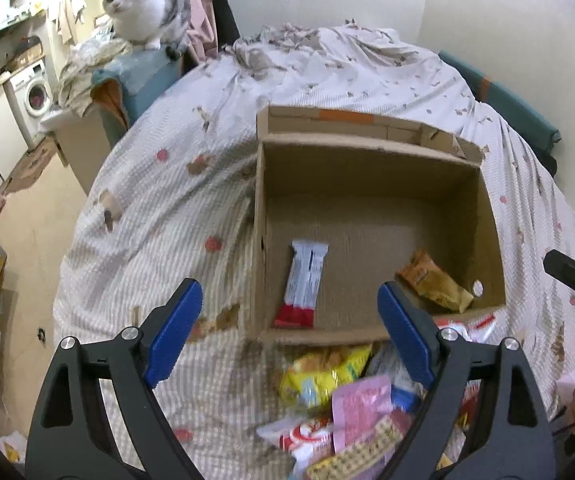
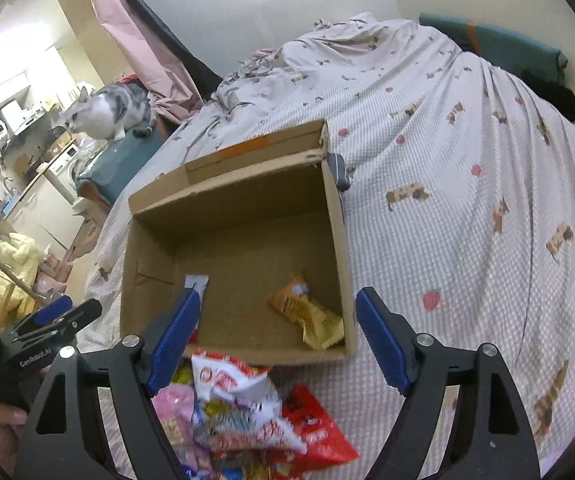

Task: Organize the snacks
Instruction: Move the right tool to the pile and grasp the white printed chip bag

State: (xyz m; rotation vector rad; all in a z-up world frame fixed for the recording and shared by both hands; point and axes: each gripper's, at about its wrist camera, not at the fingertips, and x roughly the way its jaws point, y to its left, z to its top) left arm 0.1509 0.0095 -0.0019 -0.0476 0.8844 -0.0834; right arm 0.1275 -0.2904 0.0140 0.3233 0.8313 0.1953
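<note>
Left wrist view: left gripper (image 1: 289, 330) jaws apart, empty; right gripper (image 2: 277, 338) likewise. Snack pile (image 1: 339, 408) lies on bed just before cardboard box (image 1: 371, 152). Packets look light, crinkly, slippery, crushable; pinch flat sealed edges.

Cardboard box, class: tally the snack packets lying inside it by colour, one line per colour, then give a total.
White-and-red packets: 1
Orange-and-yellow packets: 1
Total inside the cardboard box: 2
</note>
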